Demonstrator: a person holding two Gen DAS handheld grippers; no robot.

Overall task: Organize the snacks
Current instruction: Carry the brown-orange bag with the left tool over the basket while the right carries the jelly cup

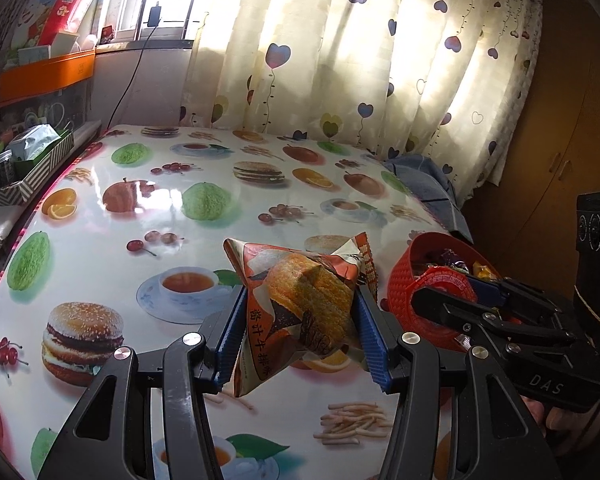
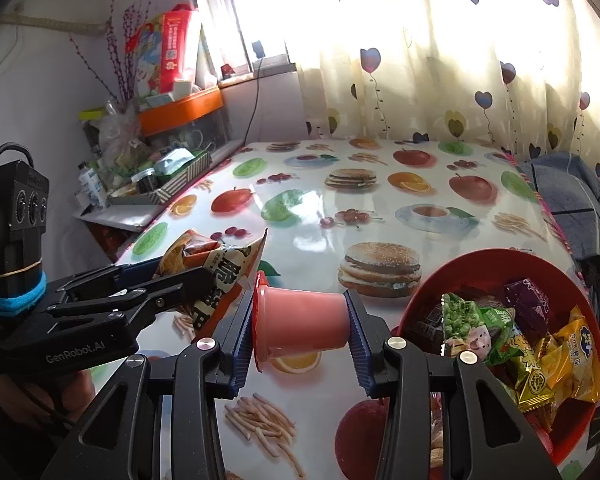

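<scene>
Left wrist view: the left tongs (image 1: pixel 298 322) are clamped on an orange snack bag (image 1: pixel 300 308), its sides pinched between the blue pads, held up above the table (image 1: pixel 172 196). The table wears a glossy cloth printed with burgers, fruit, teacups and fries. To the right, the right tongs (image 1: pixel 456 286) reach in sideways, gripping a cup by its red foil lid, just in front of a red bowl (image 1: pixel 400 284) near the table's right edge.

Right wrist view: the right tongs (image 2: pixel 300 326) are clamped on a pink jelly cup (image 2: pixel 300 322) lying on its side between the pads, lid end to the left, off the table. Just to the right sits the bowl (image 2: pixel 500 258), heaped with wrapped snacks (image 2: pixel 512 332) (green, purple, yellow packets). The left tongs (image 2: pixel 180 280) show at left with the bag (image 2: pixel 220 268) between them. Heart-patterned curtains (image 2: pixel 440 60) hang behind, sunlit.
</scene>
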